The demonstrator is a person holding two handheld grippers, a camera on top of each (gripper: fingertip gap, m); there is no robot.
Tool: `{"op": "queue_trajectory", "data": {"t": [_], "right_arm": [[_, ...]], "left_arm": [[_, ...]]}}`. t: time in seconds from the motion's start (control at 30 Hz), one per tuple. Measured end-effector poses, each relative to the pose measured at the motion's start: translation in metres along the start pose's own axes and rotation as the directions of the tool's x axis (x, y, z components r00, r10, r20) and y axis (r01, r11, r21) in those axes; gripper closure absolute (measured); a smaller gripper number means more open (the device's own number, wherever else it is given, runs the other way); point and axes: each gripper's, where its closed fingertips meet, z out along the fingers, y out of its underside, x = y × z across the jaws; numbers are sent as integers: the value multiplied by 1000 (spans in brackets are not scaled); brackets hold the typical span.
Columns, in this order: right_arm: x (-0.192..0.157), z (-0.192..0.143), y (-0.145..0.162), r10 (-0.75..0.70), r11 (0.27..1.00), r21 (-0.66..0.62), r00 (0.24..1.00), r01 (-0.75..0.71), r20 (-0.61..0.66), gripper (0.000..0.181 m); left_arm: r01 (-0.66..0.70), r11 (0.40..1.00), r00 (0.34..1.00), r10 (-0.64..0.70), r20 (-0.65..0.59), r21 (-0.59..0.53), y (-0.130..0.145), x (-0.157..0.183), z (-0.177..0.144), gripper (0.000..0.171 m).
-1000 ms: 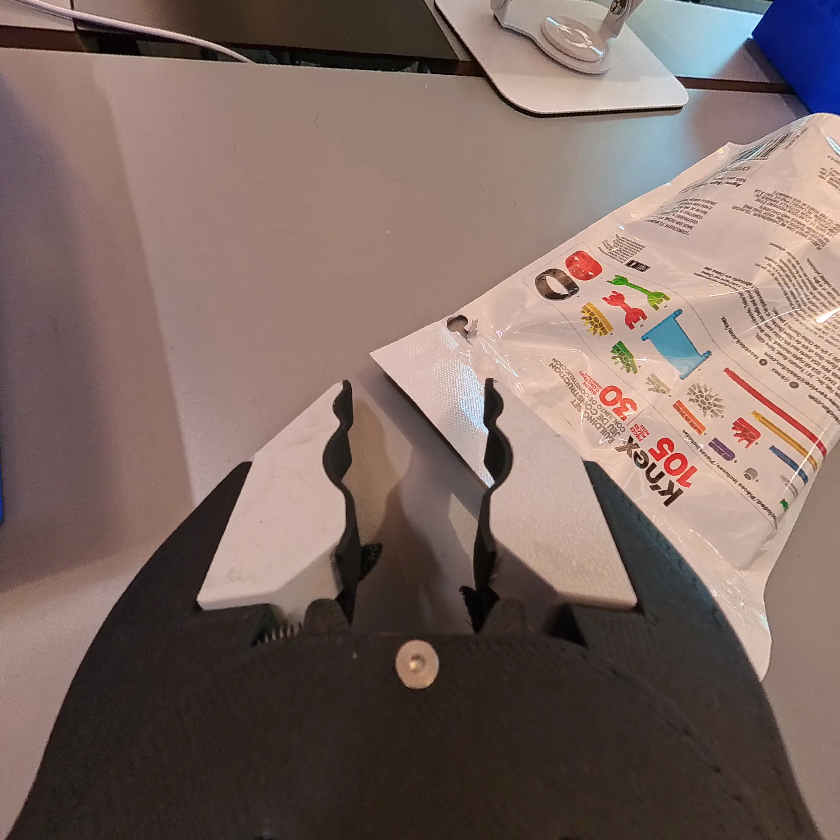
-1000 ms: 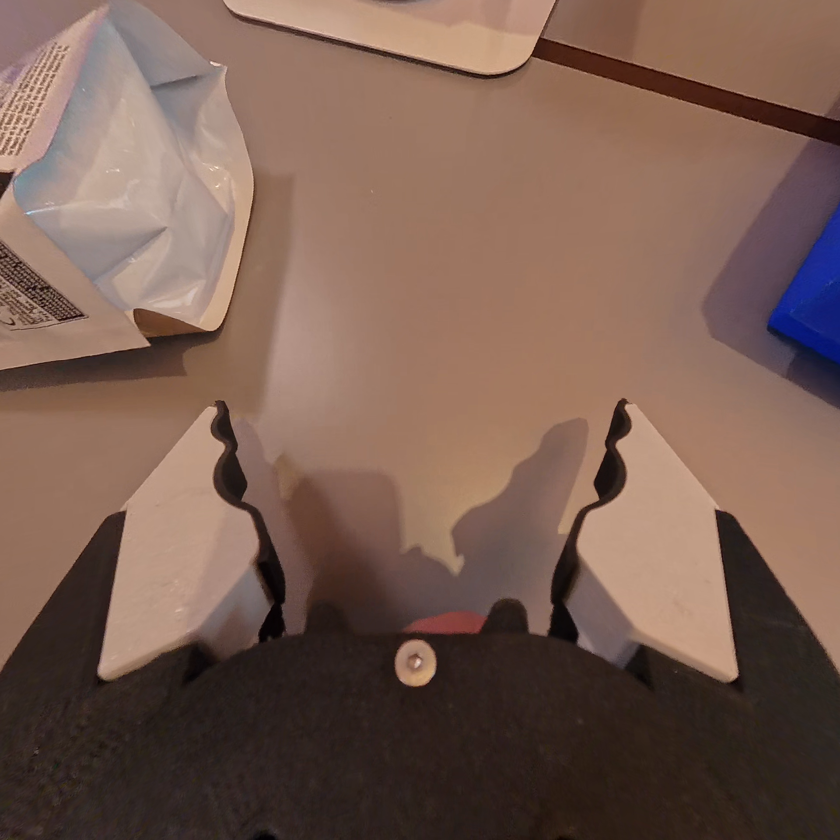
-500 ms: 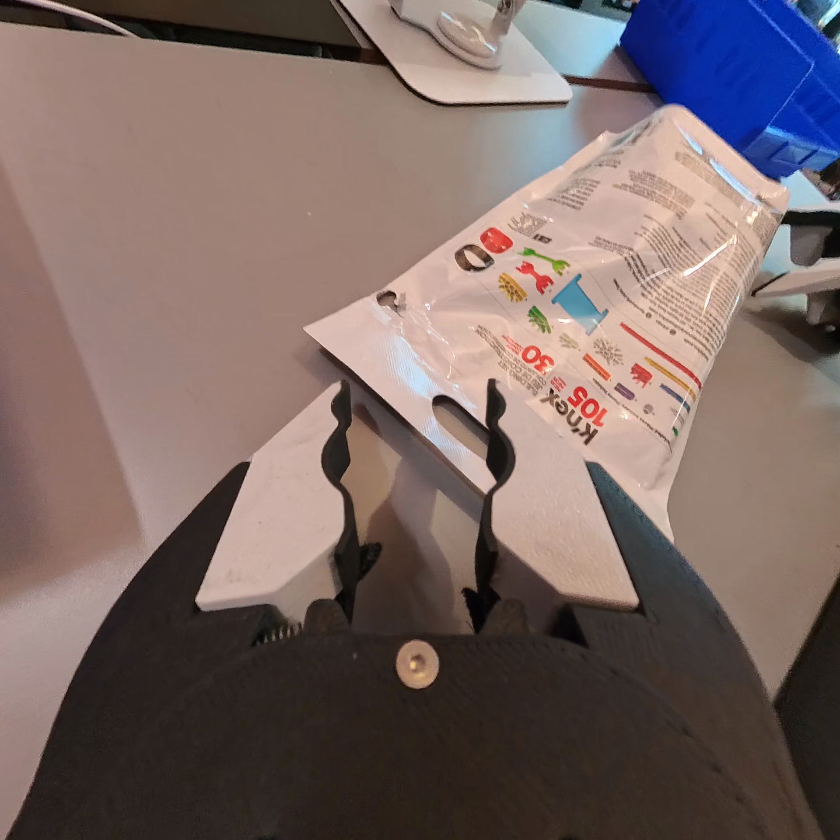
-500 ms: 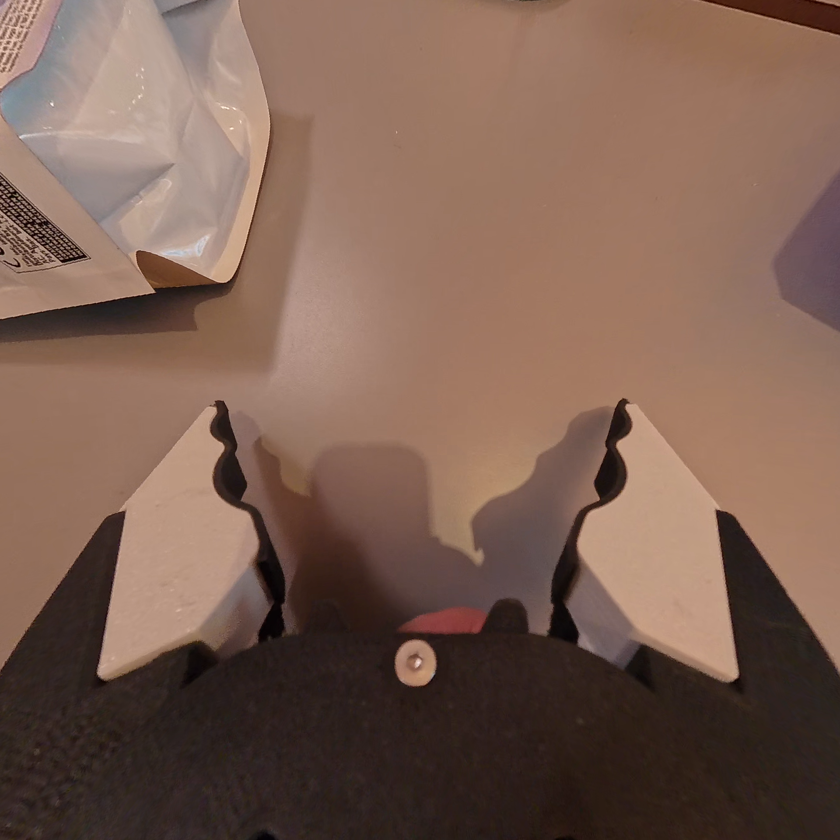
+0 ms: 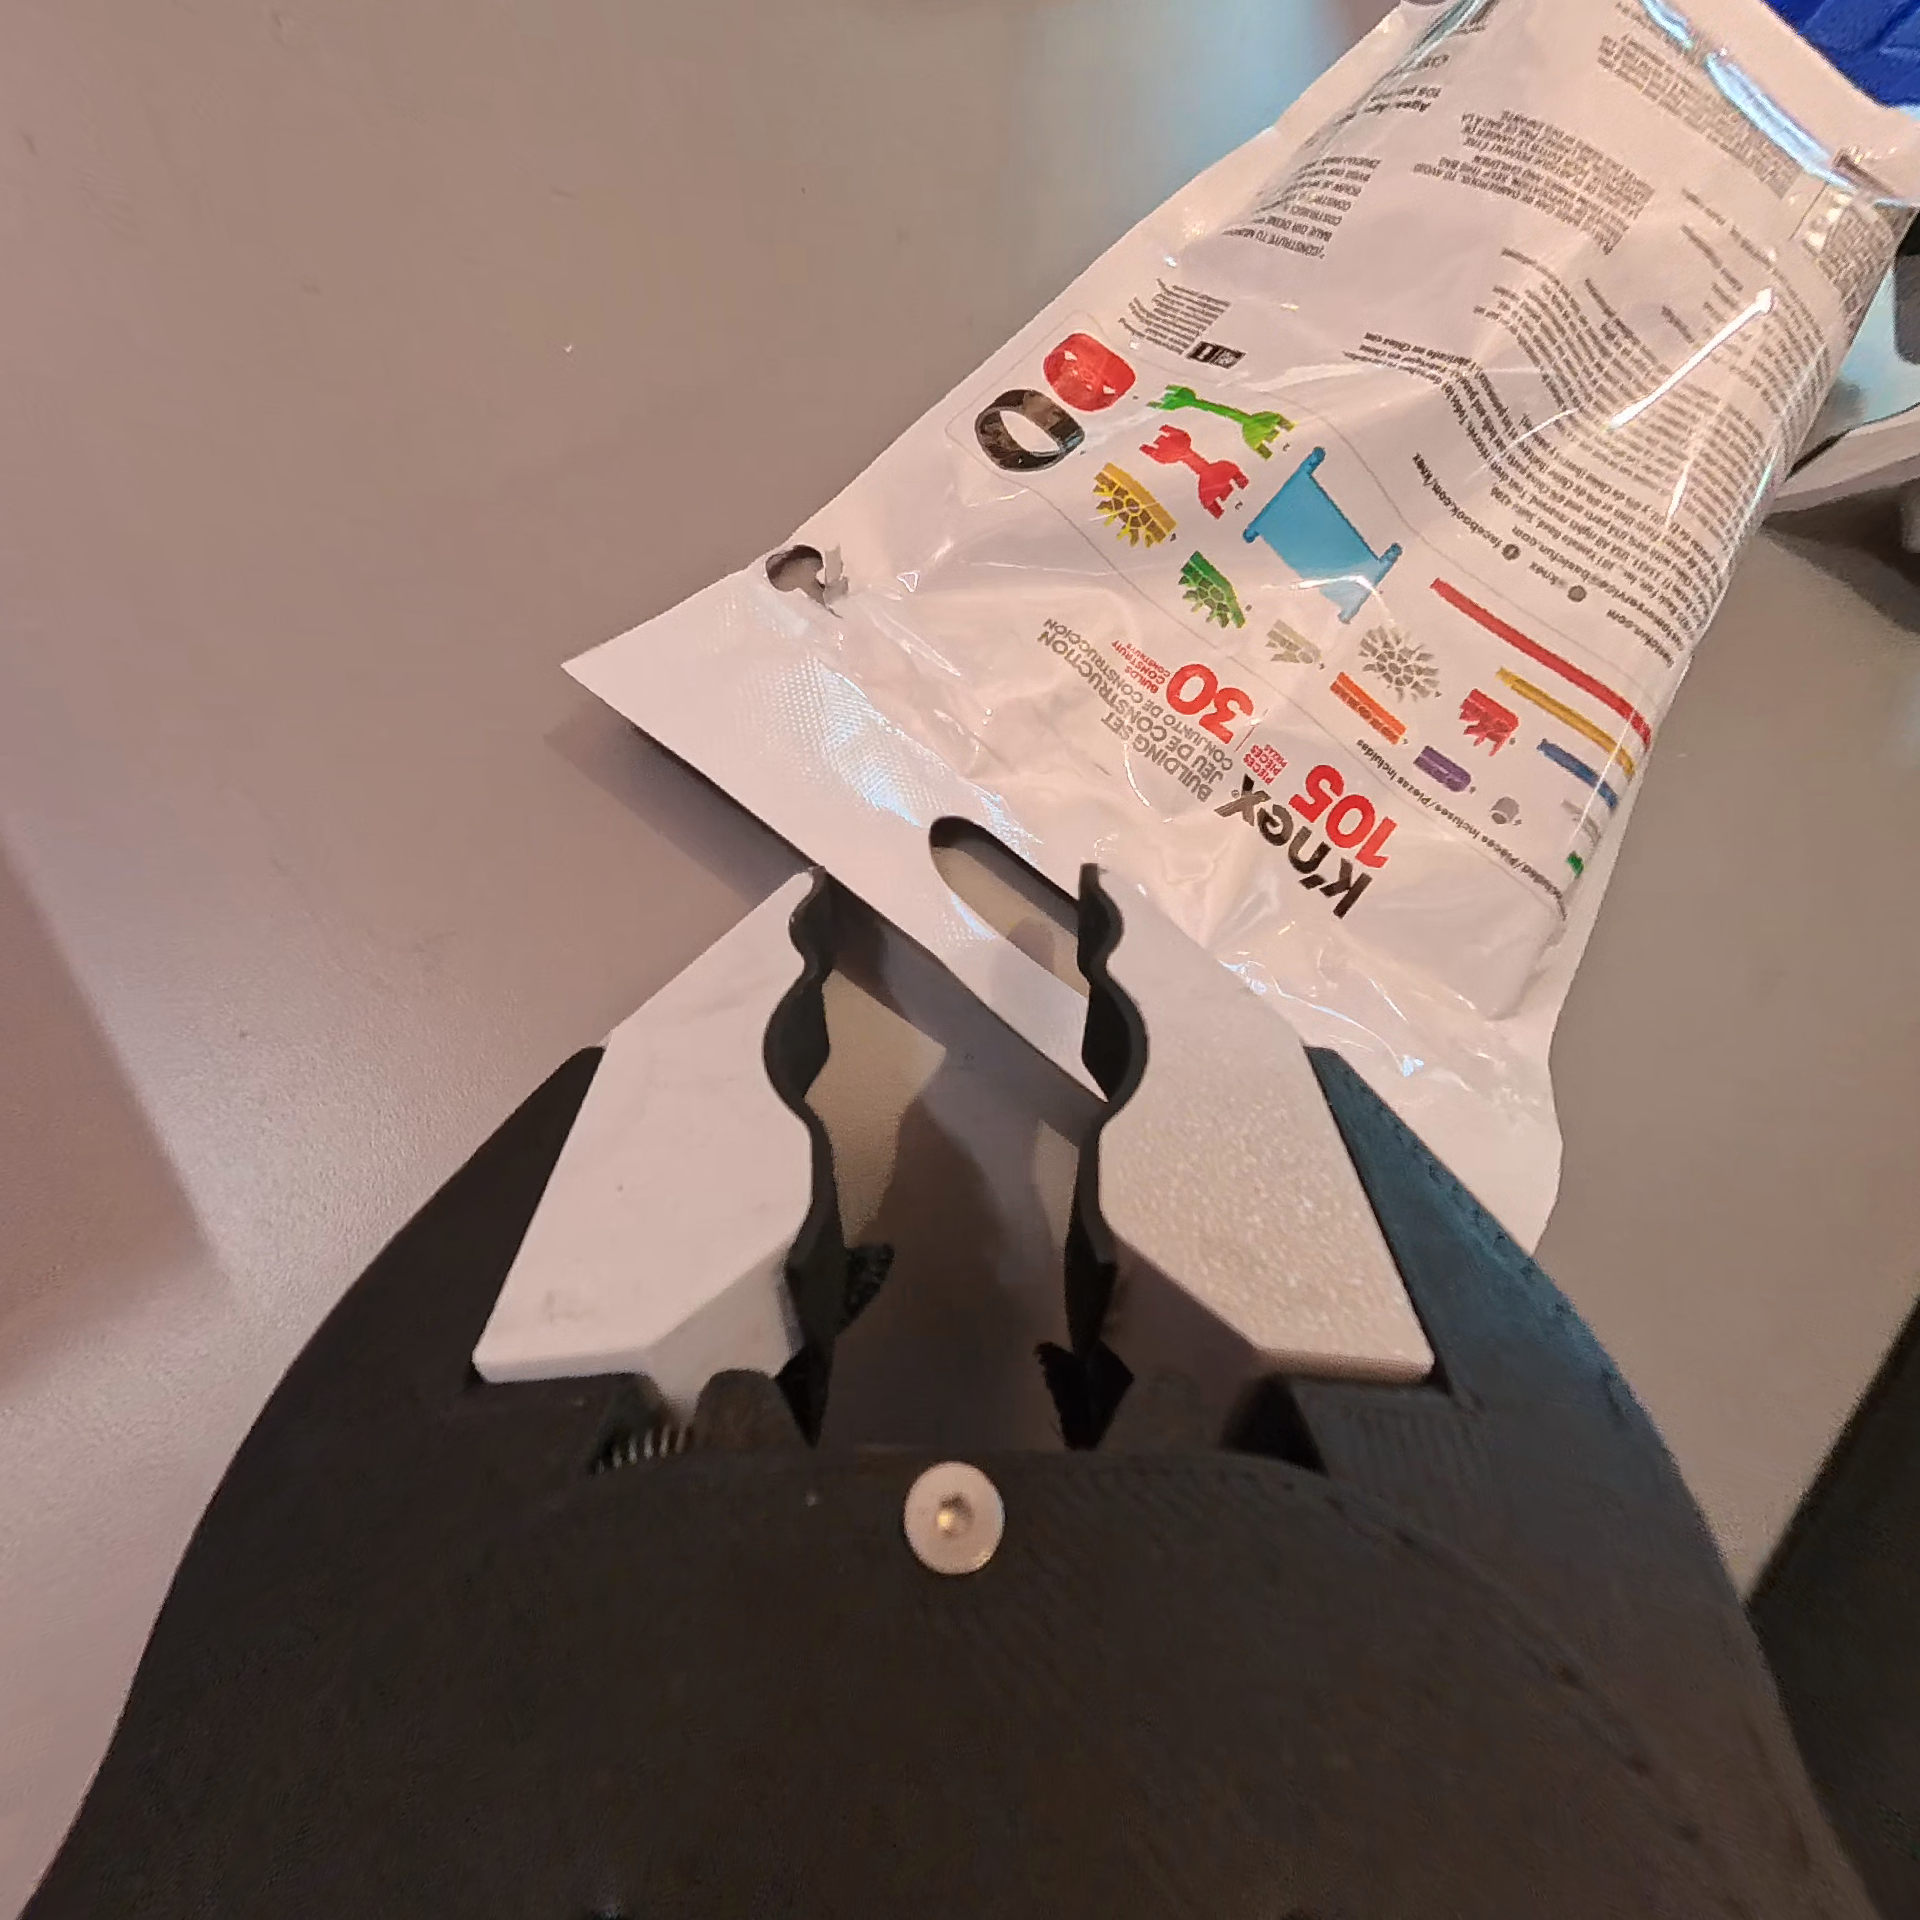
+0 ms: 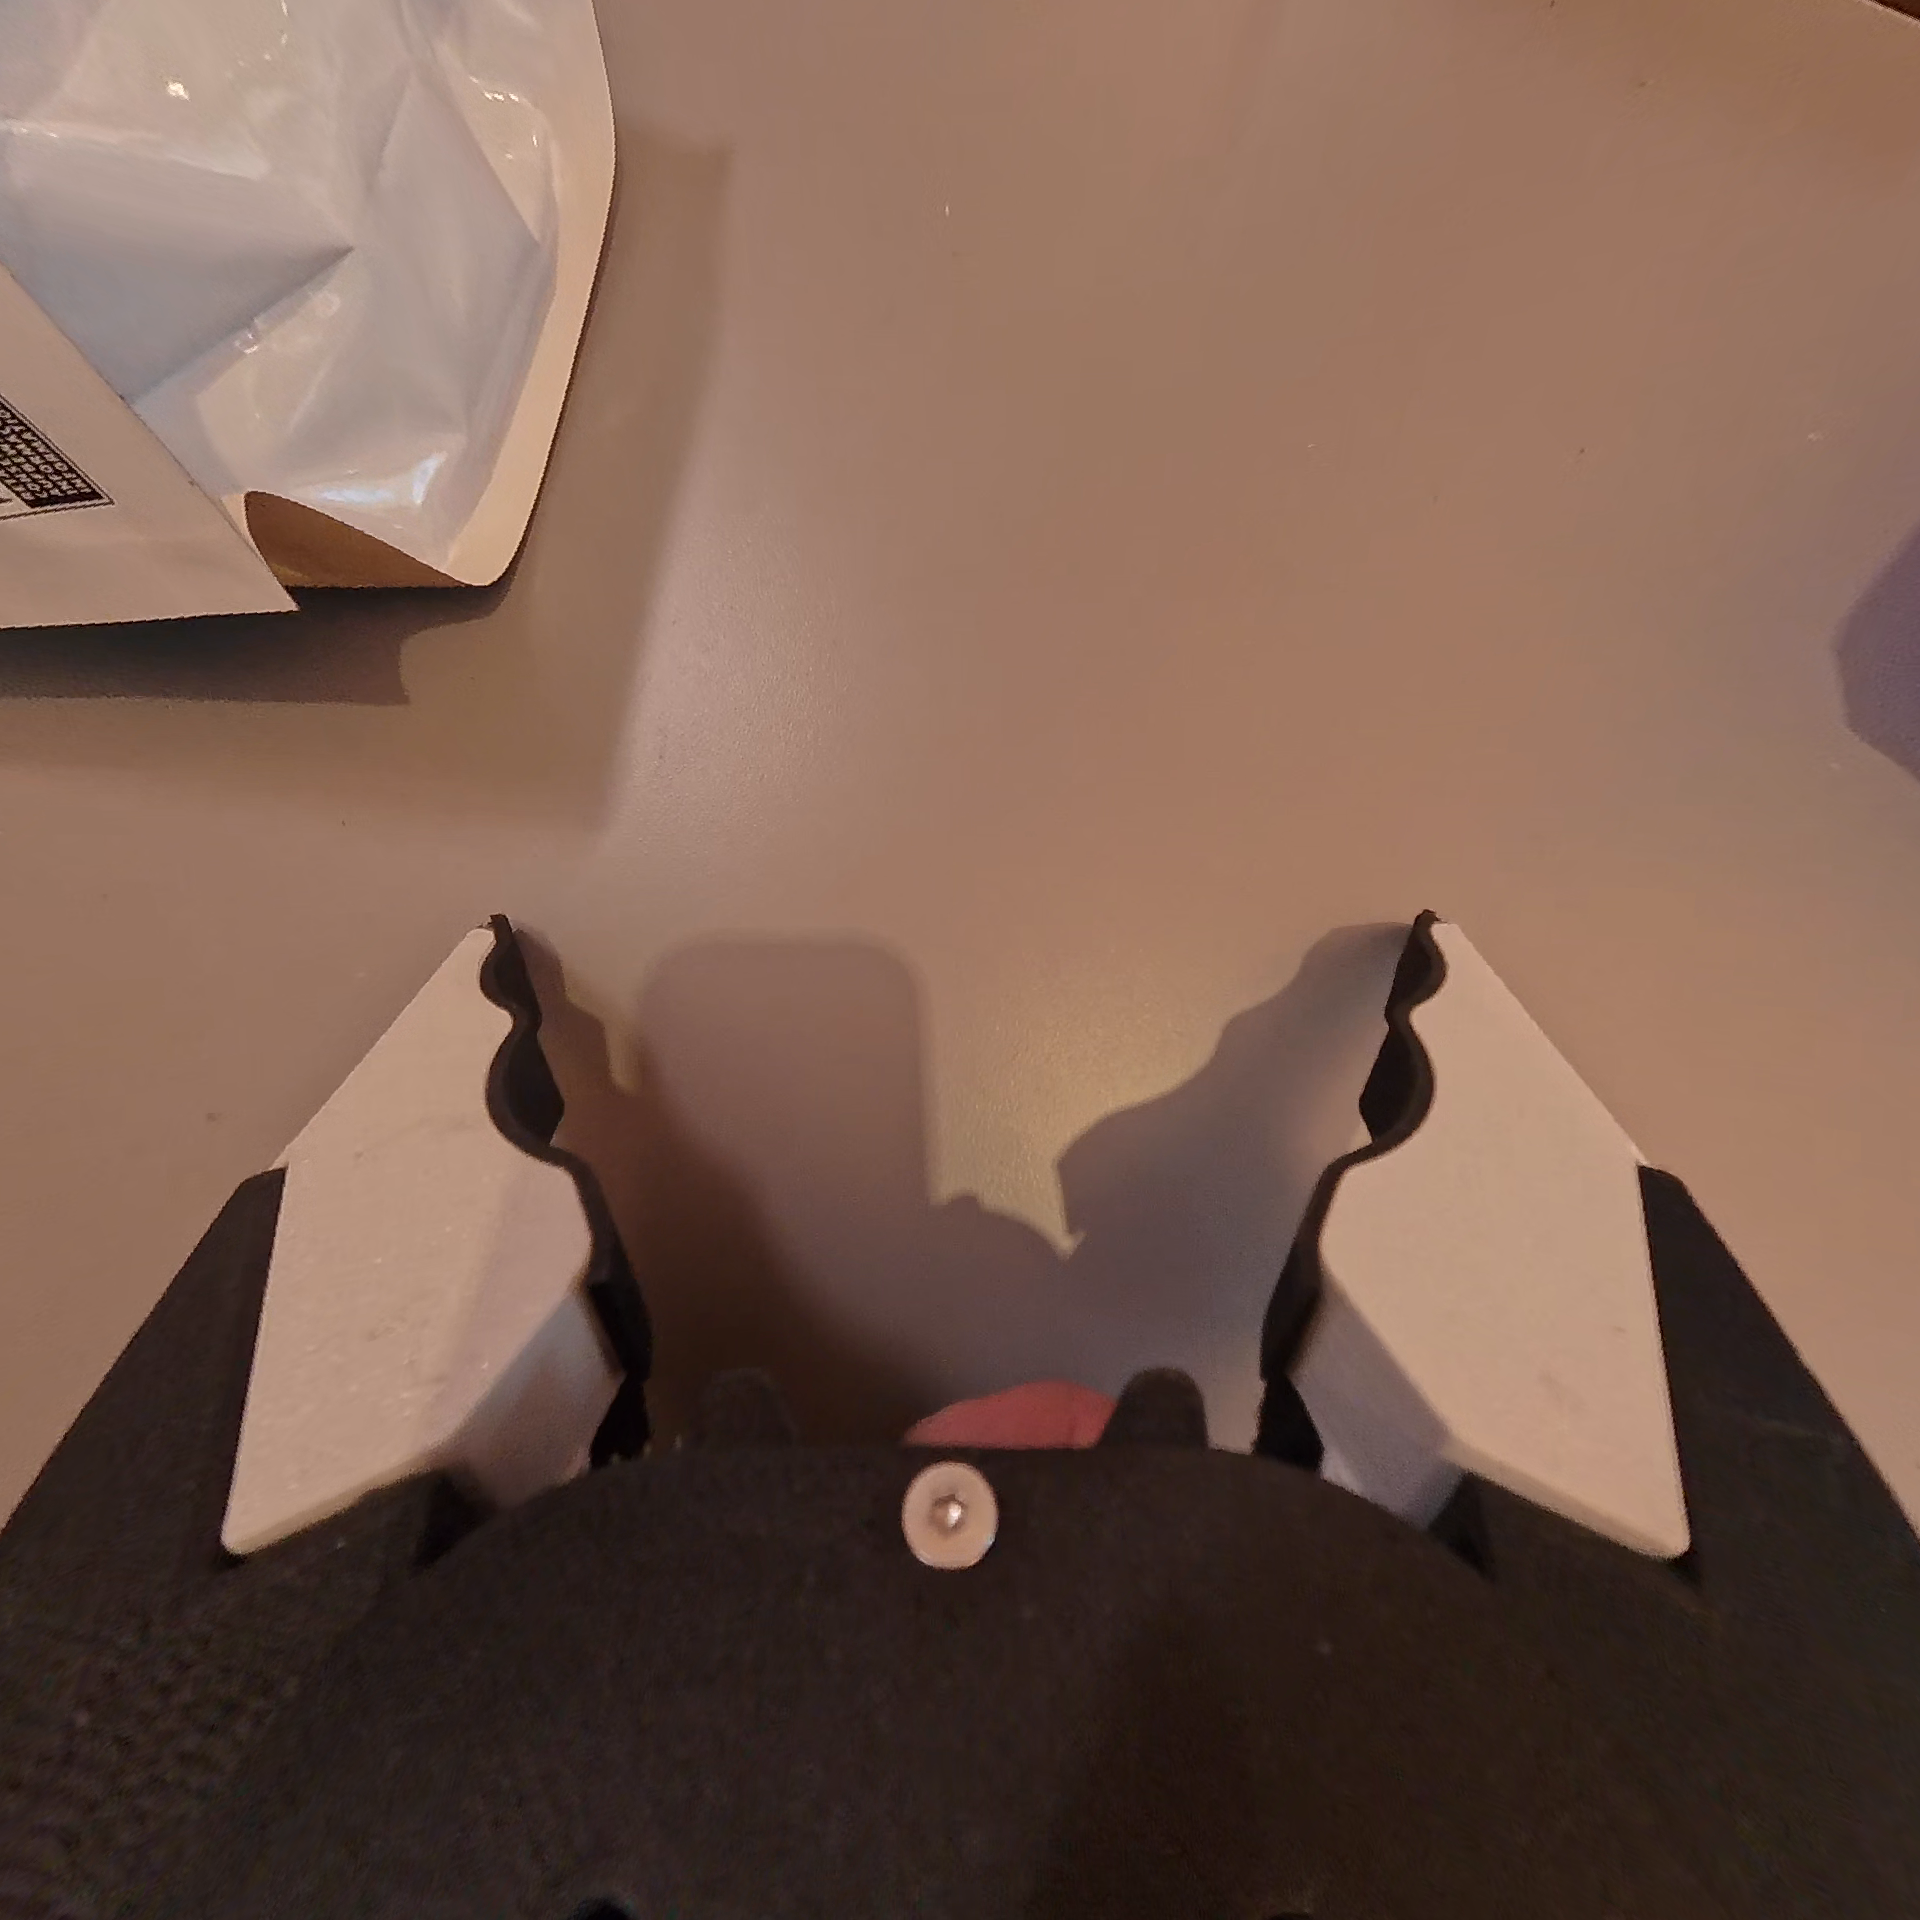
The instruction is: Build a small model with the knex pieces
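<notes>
A white plastic bag (image 5: 1299, 582) printed with coloured toy parts lies on the grey table (image 5: 416, 416), its flat sealed top end with a hang slot pointing at me. My left gripper (image 5: 948, 883) is partly open, and the sealed end sits between its fingertips, running behind the right finger (image 5: 1195, 1091). The jaws stand apart with a clear gap. My right gripper (image 6: 961, 920) is wide open and empty just above the bare table (image 6: 1143, 520). The bag's folded bottom end (image 6: 312, 260) lies to its upper left, apart from it.
A blue bin (image 5: 1881, 42) shows at the top right corner behind the bag. The table's edge (image 5: 1704, 1558) runs down the lower right of the left wrist view, with dark space beyond it. A white part (image 5: 1849, 468) pokes out behind the bag.
The left gripper has moved in on the bag's sealed end, so the hang slot now sits between its fingertips. The right gripper has moved lower and closer to the bag's bottom end. Neither jaw gap has changed.
</notes>
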Motion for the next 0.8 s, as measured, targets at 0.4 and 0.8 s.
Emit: {"op": "queue_trajectory", "data": {"t": [0.4, 0.8], "right_arm": [[-116, -69, -128, -302, 904, 370, 933, 215, 197, 135], [-297, 78, -193, -595, 795, 251, 632, 552, 496, 152]], "left_arm": [[-334, 942, 937, 334, 100, -17, -40, 7, -6, 100], [-320, 933, 946, 324, -7, -164, -26, -12, 42, 92]]}}
